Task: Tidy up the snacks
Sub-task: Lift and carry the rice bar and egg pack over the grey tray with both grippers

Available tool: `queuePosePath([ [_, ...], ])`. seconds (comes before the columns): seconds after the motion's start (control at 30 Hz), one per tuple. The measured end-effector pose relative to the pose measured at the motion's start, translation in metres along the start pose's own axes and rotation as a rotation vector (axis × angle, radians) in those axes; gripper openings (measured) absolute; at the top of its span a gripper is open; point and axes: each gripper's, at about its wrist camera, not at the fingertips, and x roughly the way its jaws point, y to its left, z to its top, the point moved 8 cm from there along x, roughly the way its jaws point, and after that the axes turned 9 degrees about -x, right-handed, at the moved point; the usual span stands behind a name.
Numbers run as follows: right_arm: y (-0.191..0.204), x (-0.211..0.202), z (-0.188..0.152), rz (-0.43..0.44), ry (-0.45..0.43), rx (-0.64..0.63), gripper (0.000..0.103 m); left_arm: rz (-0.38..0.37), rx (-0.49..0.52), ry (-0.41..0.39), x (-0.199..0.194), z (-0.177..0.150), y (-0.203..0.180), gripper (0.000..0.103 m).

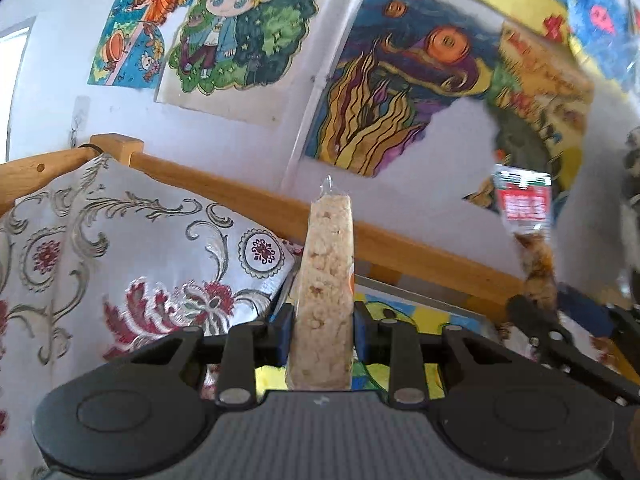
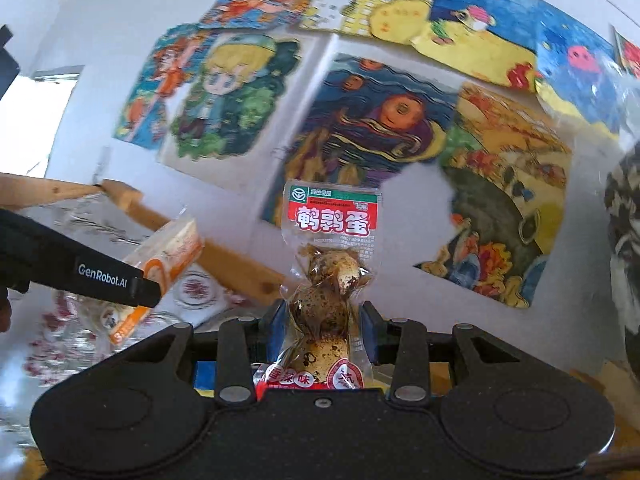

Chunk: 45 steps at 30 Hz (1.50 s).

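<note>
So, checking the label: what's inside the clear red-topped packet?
Speckled brown eggs show inside the clear red-topped packet; the right gripper hides its lower sides.

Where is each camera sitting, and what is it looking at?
Left wrist view: sits on the left gripper, looking forward and upward at a wall of drawings; its fingers clamp a rice crisp bar, with the right gripper at the right edge.
Right wrist view: sits on the right gripper, facing the same wall of drawings; it clamps a quail egg pack, with the left gripper and its bar at left.
Shared: both snacks, both grippers, the drawings, the wooden rail.
</note>
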Motion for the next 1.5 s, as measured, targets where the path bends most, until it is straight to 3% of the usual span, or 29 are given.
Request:
queuePosePath([
  [0.2, -0.016, 0.051, -0.046, -0.039, 0.042, 0.048, 0.040, 0.038, 0.027, 0.016, 0.059, -0.010, -0.014, 0.033],
  [0.53, -0.026, 0.091, -0.115, -0.035, 0.182, 0.112, 0.040, 0.061, 0.076, 0.139, 0.130, -0.061, -0.033, 0.033],
  [0.7, -0.022, 0.098, -0.132, -0.001, 0.235, 0.114, 0.041, 0.045, 0.074, 0.217, 0.144, -0.087, -0.040, 0.033],
  [0.87, -0.019, 0.102, -0.146, 0.028, 0.279, 0.121, 0.041, 0.064, 0.104, 0.223, 0.147, -0.096, -0.042, 0.033],
  [1.17, -0.018, 0.112, -0.153, 0.011, 0.276, 0.093, 0.043, 0.076, 0.117, 0.236, 0.151, -0.097, -0.042, 0.033],
  [1.3, -0.017, 0.117, -0.158, 0.011, 0.289, 0.086, 0.048, 0.073, 0.124, 0.243, 0.151, -0.097, -0.043, 0.034],
  [1.43, -0.016, 0.115, -0.159, 0.002, 0.281, 0.065, 0.056, 0.071, 0.117, 0.221, 0.146, -0.094, -0.043, 0.059],
  [1.5, -0.018, 0.112, -0.155, -0.003, 0.272, 0.067, 0.063, 0.074, 0.115, 0.198, 0.141, -0.092, -0.043, 0.066],
])
